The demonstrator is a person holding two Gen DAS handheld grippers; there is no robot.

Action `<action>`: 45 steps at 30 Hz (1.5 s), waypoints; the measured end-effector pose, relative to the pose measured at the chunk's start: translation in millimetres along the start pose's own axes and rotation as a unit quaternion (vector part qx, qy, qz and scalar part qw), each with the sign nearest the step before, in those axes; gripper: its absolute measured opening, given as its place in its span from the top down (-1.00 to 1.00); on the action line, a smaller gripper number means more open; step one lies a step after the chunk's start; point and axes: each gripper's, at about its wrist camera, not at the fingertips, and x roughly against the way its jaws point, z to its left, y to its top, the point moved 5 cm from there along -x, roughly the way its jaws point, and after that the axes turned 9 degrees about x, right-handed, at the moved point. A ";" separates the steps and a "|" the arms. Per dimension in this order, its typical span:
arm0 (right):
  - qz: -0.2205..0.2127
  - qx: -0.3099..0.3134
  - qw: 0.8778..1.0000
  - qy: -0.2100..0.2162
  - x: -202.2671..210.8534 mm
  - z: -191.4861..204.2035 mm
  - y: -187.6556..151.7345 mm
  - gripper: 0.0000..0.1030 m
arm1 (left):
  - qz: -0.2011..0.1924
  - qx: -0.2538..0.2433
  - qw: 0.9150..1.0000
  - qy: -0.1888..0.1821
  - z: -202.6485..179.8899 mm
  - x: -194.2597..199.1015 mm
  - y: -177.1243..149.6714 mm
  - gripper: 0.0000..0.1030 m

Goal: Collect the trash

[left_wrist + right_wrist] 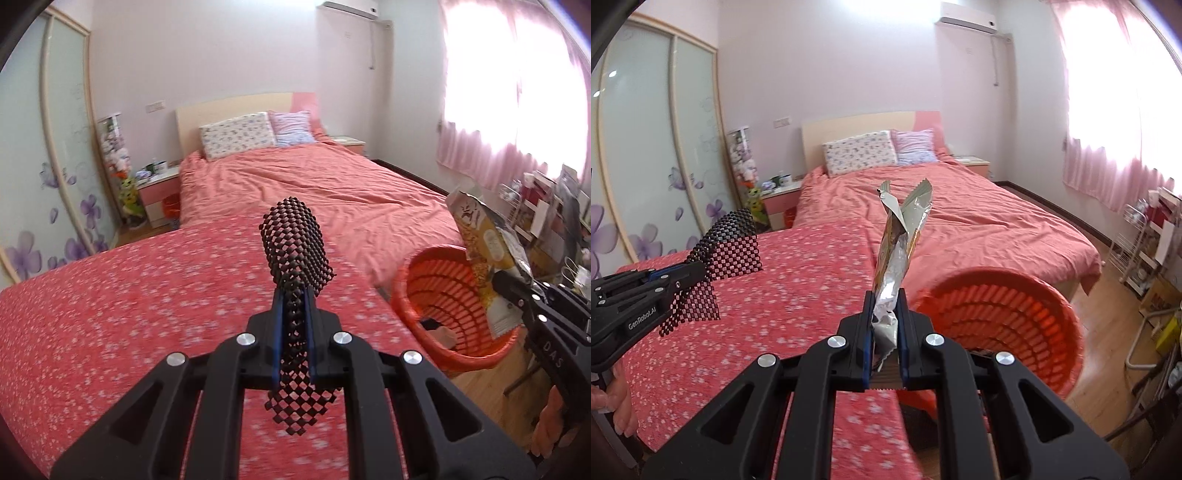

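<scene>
Left gripper (295, 291) clamped on black mesh (295, 240), right gripper (885, 306) pinching foil wrapper (899, 240), orange basket (1015, 314) just beside

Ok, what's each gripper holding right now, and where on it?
Left gripper pinches the black mesh piece across its middle. Right gripper clamps the foil snack wrapper near its lower end.

Pink-walled bedroom, coral-covered bed (314, 184), glass wardrobe doors (646, 147), bright pink-curtained window (517, 92)

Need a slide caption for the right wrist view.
Right gripper shut on a foil wrapper beside the orange basket; left gripper holds black mesh.
</scene>
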 end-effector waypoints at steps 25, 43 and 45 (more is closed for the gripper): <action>0.060 -0.127 0.989 -0.034 -61.3 -133.5 -43.7 0.20 | 0.101 -0.036 0.988 -0.110 -173.3 -122.4 -27.8 0.18; -0.011 -0.094 0.991 -0.093 59.0 -67.7 -35.7 -0.89 | -0.037 -0.009 0.999 -0.011 -34.4 24.5 -45.2 -0.81; -0.014 -0.077 0.989 -0.125 78.8 -54.3 -38.8 -0.92 | -0.053 0.001 0.999 0.007 -16.4 46.9 -53.7 -0.88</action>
